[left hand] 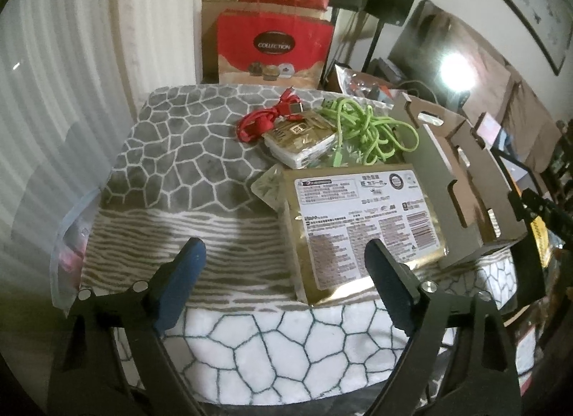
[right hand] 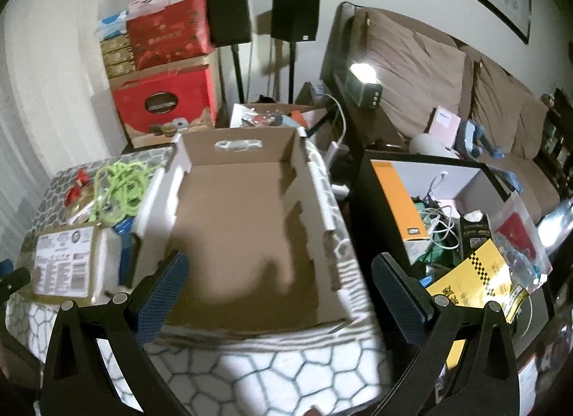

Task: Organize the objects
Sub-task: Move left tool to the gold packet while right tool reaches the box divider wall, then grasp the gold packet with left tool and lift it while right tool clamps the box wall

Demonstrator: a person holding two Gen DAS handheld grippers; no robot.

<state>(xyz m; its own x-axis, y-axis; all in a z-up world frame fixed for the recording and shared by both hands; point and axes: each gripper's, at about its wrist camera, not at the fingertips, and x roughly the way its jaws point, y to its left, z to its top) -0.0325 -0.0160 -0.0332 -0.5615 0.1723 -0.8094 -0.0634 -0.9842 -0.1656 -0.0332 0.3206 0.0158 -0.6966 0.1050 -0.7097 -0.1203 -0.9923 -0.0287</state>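
Left jaws: left gripper (left hand: 284, 258) spread wide, holding nothing.
Right jaws: right gripper (right hand: 281, 274) spread wide too, nothing between them.
Gold packet (left hand: 358, 226): lies flat just ahead of the left jaws, its near corner by the right finger, touching the cardboard box (right hand: 247, 237).
Box: open and bare inside, straight ahead of the right jaws.
Beyond the packet: green cord (left hand: 372, 129), red cable (left hand: 265, 118), small gold pack (left hand: 301, 140).
Handling: packet looks light, stiff-ish, slick foil; pinch a free edge.
Cords: soft and tangly; grab the bunched middle.
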